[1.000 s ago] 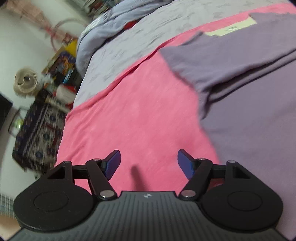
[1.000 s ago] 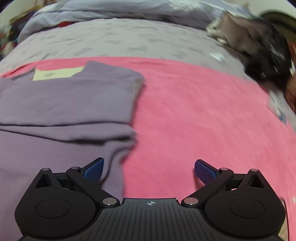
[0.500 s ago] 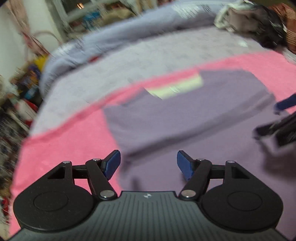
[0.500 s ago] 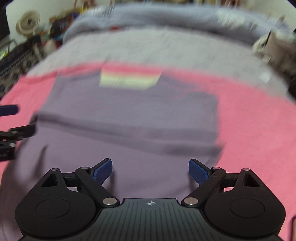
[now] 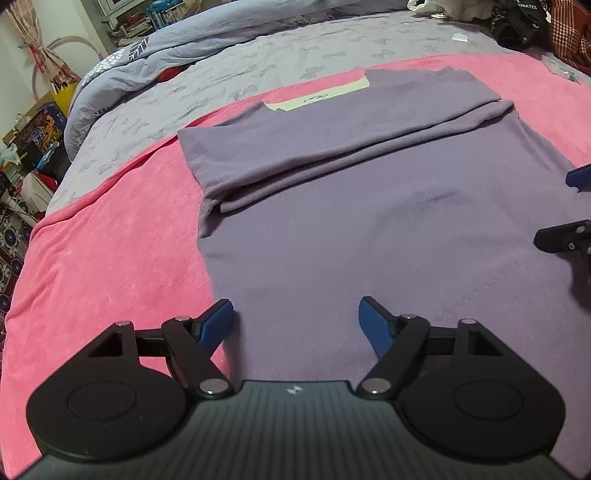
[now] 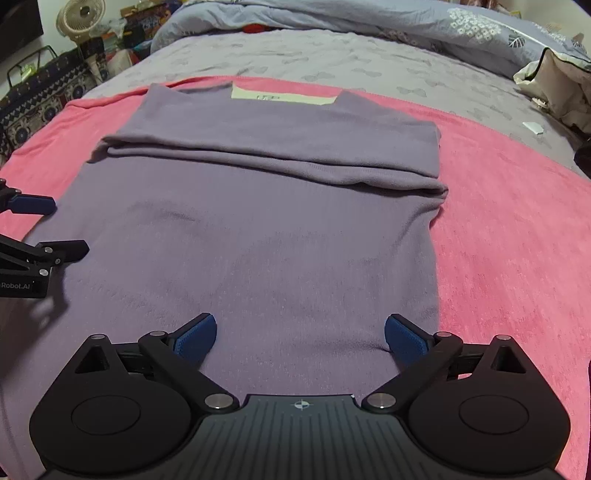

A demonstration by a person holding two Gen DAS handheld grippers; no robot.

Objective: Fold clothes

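A purple sweater [image 5: 369, 221] [image 6: 251, 229] lies flat on a pink blanket [image 5: 110, 266] [image 6: 517, 240], its sleeves folded across the chest and a pale label at the collar [image 6: 280, 96]. My left gripper [image 5: 295, 321] is open and empty over the sweater's near left hem. My right gripper [image 6: 299, 338] is open and empty over the near right hem. Each gripper shows at the edge of the other's view: the right [image 5: 569, 214], the left [image 6: 40, 225].
The blanket covers a bed with a grey sheet [image 5: 258, 70] and a blue-grey duvet [image 6: 332, 14] at the back. A clothes pile [image 6: 557, 88] lies at the far right. A patterned bag [image 6: 40, 99], fan [image 6: 78, 16] and clutter stand left of the bed.
Both grippers swung inward from the sweater's side edges to face it squarely from the near hem. Both stayed open and empty. The sweater has not moved.
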